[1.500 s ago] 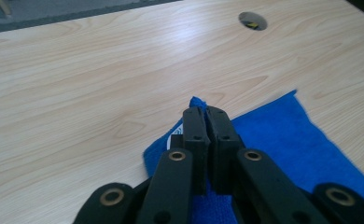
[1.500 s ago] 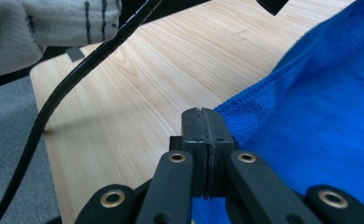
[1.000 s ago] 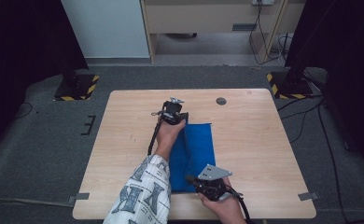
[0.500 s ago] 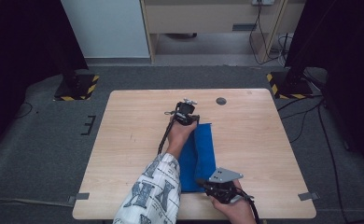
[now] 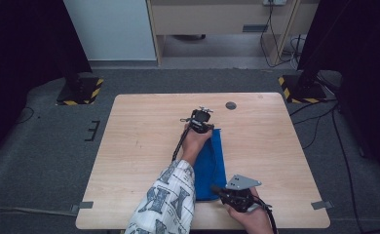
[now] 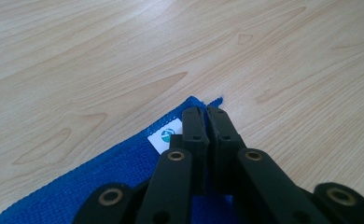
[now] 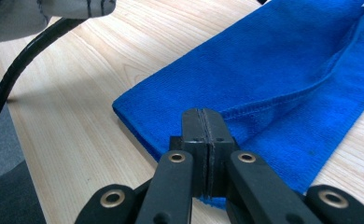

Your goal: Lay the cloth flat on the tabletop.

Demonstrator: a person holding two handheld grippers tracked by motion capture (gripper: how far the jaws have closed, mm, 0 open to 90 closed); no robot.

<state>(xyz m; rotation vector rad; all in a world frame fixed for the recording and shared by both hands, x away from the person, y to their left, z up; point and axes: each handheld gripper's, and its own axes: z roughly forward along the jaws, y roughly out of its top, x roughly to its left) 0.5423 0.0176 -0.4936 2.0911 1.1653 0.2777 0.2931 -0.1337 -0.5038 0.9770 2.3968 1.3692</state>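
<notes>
A blue towel (image 5: 212,161) lies folded into a narrow strip on the wooden table (image 5: 144,136), running from the middle toward the near edge. My left gripper (image 5: 205,126) is at the strip's far end. In the left gripper view it (image 6: 206,112) is shut on the towel (image 6: 101,186) near the corner with the white label (image 6: 164,136). My right gripper (image 5: 218,190) is at the near end. The right gripper view shows it (image 7: 203,114) shut on the hemmed edge of the upper layer of the towel (image 7: 287,60). A patterned sleeve (image 5: 166,204) covers the left forearm.
A small dark round disc (image 5: 231,105) is set in the table near its far edge. Bare wood lies to the left and right of the towel. The left gripper's black cable (image 7: 17,70) trails across the near left of the right gripper view.
Both grippers have moved to the right with the towel's edge. The towel's flat patch has narrowed into a folded strip.
</notes>
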